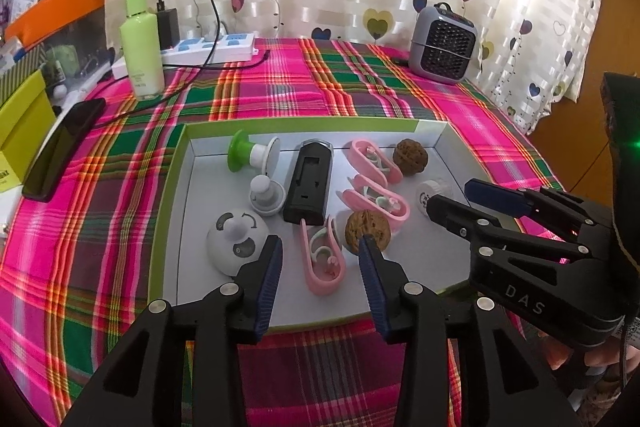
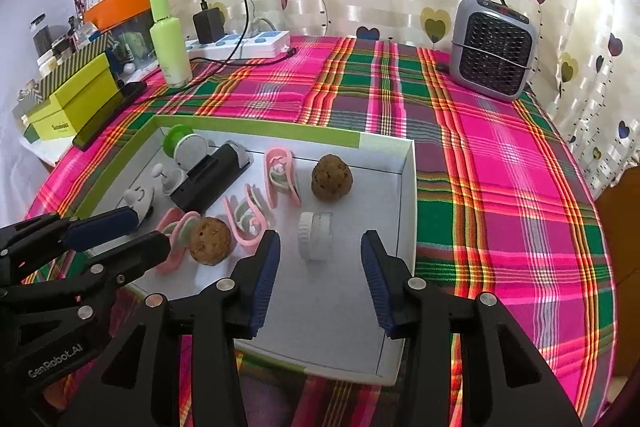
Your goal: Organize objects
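Shallow white tray [image 2: 406,195] with green outer rim, on a plaid cloth. Contents: three pink clips [image 1: 322,259] [image 1: 376,201] [image 1: 372,159] on their sides in a loose diagonal line; two brown walnuts — one [image 1: 367,230] near the front clip, one [image 1: 410,157] at the far right; a black rectangular case [image 1: 309,183] lying flat mid-tray; a small white jar [image 2: 316,235] on its side; a green-and-white spool-shaped piece [image 1: 252,155] tipped over at the far left; a grey knobbed cap [image 1: 266,194]; a white dome with a face print [image 1: 237,241] — front left.
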Demonstrator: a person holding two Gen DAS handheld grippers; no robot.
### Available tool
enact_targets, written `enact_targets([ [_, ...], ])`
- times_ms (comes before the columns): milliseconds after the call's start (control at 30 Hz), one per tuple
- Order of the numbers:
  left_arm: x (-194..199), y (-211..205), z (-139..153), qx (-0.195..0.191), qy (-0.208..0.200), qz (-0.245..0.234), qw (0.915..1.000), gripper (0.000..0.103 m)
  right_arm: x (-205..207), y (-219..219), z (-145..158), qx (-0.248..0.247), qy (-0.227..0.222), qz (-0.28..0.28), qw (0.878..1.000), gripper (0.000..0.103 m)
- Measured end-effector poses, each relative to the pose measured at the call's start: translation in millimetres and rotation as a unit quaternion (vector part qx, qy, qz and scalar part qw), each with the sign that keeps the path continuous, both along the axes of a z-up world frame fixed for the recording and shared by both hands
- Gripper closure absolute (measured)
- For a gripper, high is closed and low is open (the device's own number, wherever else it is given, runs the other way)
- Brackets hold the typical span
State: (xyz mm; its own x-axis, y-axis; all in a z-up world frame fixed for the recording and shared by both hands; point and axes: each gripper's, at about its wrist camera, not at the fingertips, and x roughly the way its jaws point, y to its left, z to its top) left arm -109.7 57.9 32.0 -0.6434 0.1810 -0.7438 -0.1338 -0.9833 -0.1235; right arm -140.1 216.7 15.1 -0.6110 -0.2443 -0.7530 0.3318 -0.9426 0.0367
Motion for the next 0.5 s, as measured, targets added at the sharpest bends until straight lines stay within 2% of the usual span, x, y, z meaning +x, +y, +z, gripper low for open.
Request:
enact_targets([
  [500,30.6,-2.3,12.2,-0.007,0.021,0.009,0.9997,0.064,37.5,0.6,19.7,-0.01,0.029,-0.013,0.999,0.06],
])
